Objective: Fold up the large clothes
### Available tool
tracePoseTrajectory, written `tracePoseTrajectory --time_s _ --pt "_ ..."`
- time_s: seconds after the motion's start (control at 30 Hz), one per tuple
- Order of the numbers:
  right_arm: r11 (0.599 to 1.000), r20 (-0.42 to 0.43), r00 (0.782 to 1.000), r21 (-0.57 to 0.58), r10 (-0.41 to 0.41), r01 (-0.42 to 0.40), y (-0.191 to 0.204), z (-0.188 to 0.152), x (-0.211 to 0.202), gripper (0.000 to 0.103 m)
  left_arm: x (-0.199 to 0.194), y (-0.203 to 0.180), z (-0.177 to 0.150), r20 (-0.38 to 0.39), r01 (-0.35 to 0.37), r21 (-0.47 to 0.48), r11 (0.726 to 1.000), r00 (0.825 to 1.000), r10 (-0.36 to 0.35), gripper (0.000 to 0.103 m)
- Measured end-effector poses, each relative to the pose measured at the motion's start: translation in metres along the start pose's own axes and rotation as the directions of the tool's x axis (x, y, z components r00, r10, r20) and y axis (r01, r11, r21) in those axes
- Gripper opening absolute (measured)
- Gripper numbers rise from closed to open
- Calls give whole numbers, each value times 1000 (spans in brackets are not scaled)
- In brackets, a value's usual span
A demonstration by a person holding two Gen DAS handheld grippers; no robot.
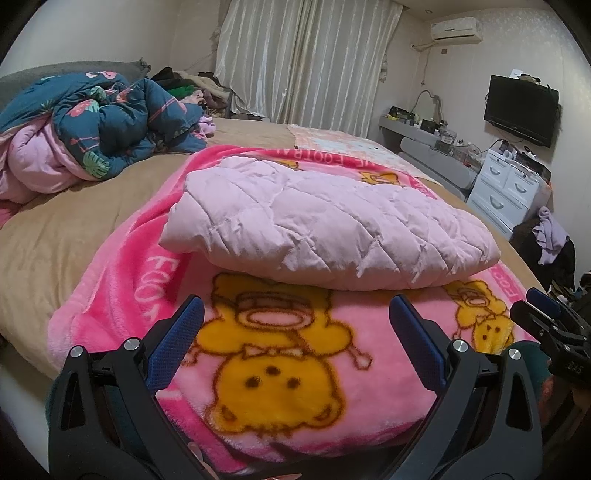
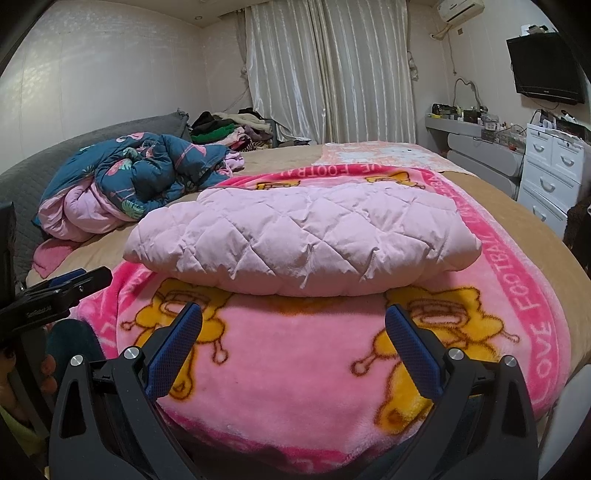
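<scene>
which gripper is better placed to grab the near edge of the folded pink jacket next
Roughly equal; slight edge to the right gripper: open, centred on the quilted jacket, its fold edge just beyond the fingertips. The left gripper is open too, marginally farther back.

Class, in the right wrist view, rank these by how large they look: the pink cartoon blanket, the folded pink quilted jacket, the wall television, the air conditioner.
1. Pink cartoon blanket
2. Folded pink quilted jacket
3. Wall television
4. Air conditioner, partly cut off by the frame

The blanket and jacket lie nearest the camera, so true sizes stay unsure.
</scene>
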State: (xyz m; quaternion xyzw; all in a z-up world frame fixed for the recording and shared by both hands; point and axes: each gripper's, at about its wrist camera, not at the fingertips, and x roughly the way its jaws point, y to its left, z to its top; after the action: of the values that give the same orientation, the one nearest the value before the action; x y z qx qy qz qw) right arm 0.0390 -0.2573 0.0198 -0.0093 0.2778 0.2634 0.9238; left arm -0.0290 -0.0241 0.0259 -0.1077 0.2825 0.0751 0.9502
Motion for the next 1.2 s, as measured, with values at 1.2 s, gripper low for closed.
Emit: tracePoseTrajectory --time_s 1.2 --pt "1000 0 1000 1 -2 2 2 -1 1 99 -6 3 1 19 -5 7 1000 1000 4 94"
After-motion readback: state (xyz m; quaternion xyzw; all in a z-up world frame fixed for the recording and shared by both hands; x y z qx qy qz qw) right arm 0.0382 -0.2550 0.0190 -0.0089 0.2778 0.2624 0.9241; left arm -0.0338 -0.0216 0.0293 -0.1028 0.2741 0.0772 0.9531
